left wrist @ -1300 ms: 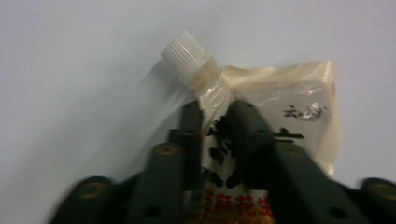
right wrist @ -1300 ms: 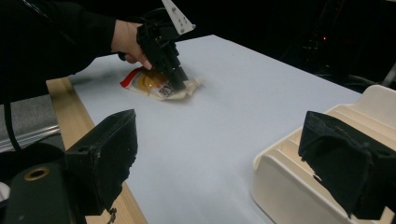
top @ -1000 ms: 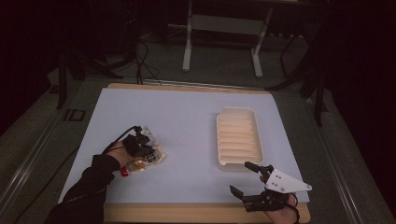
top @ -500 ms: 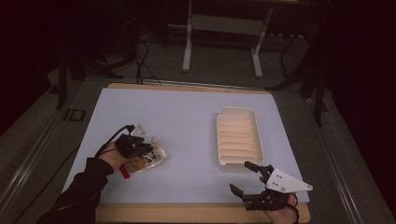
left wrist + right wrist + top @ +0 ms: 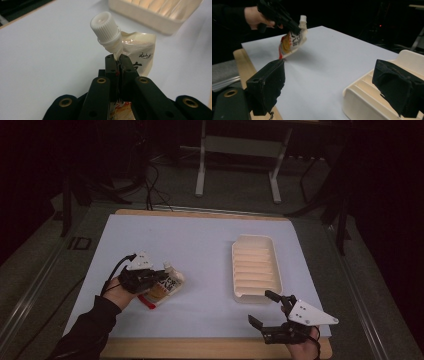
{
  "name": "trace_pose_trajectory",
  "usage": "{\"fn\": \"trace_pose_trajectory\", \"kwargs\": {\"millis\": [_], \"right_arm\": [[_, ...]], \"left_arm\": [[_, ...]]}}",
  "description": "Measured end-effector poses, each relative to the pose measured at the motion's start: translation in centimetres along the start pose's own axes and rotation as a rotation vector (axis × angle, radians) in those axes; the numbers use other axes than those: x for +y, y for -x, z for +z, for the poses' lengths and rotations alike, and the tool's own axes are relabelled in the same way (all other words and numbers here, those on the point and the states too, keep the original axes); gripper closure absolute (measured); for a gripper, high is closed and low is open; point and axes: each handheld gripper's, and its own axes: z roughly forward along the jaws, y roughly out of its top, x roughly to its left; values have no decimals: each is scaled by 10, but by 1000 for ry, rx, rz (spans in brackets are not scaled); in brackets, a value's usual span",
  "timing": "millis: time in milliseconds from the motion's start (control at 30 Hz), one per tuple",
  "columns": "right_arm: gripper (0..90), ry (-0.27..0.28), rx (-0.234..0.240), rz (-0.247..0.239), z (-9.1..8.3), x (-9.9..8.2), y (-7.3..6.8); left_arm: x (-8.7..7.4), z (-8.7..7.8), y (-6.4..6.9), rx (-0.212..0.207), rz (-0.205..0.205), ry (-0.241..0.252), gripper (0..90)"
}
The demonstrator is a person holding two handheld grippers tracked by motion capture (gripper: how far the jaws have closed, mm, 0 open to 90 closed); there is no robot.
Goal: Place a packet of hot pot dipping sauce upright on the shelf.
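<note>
Pouch point(image 5: 136, 50) detail comes from the left gripper view: the left gripper point(image 5: 117, 58) pinches the flat seam just below the white screw cap point(image 5: 105, 25), jaws pressed together on it. From above, that pouch hangs over the near-left part of the white mat point(image 5: 200, 245), well clear of its edges. A cream tray point(image 5: 255, 265) lies to the right, with bare mat between. Near the front edge the right gripper point(image 5: 270, 307) hovers, jaws spread wide, with the hand point(image 5: 302, 347) behind it.

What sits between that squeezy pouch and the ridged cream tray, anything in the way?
Nothing visible does. The left gripper is shut on the pouch, below its white cap, and bare table lies between it and the tray. The open right gripper waits near the tray's front corner.
</note>
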Motion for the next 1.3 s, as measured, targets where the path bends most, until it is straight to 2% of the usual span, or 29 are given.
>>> {"fn": "trace_pose_trajectory", "kwargs": {"millis": [133, 233, 400, 433, 467, 500, 600, 667, 733, 767, 833, 867, 900, 933, 1033, 1100, 1167, 1300], "right_arm": [[135, 0, -16, -14, -1, 0, 3], [135, 21, -25, -29, -4, 1, 5], [120, 29, -72, -68, -6, 3, 4], [120, 29, -72, -68, -6, 3, 4], [119, 24, -69, -70, -5, 3, 4], [119, 4, -85, -67, -4, 3, 4], [135, 4, -94, -60, -4, 3, 6], [137, 3, -85, -39, -4, 4, 7], [143, 18, -73, -17, -5, 6, 7], [146, 12, -75, -16, -4, 7, 7], [148, 16, -46, -1, -3, 8, 7], [148, 23, -37, -10, -2, 9, 7], [147, 27, -33, -21, -1, 10, 7], [144, 29, -30, -30, 0, 11, 7], [117, 24, -69, -84, 1, 17, 4], [113, 14, -88, -71, 0, 20, 4], [113, 27, -79, -50, 0, 23, 6], [113, 30, -79, -71, 2, 32, 8]], "left_arm": [[2, -4, 4, -14, -29, 73, 878], [2, -6, 8, -35, -52, 138, 878], [8, -4, 22, -44, -54, 195, 879], [8, -4, 22, -44, -54, 195, 879], [10, -2, 27, -45, -50, 221, 879], [12, 1, 30, -71, -63, 239, 878], [13, 4, 35, -81, -61, 256, 878], [15, 11, 41, -104, -68, 267, 879], [14, 14, 45, -103, -76, 283, 878], [15, 15, 46, -121, -89, 288, 879], [15, 19, 49, -122, -99, 307, 878], [15, 19, 49, -122, -99, 307, 879], [15, 22, 52, -148, -112, 319, 879], [15, 24, 55, -151, -111, 327, 879], [16, 27, 59, -168, -102, 330, 878], [18, 29, 66, -174, -101, 355, 878], [19, 32, 71, -177, -106, 389, 878], [21, 37, 79, -176, -106, 441, 878]]}}
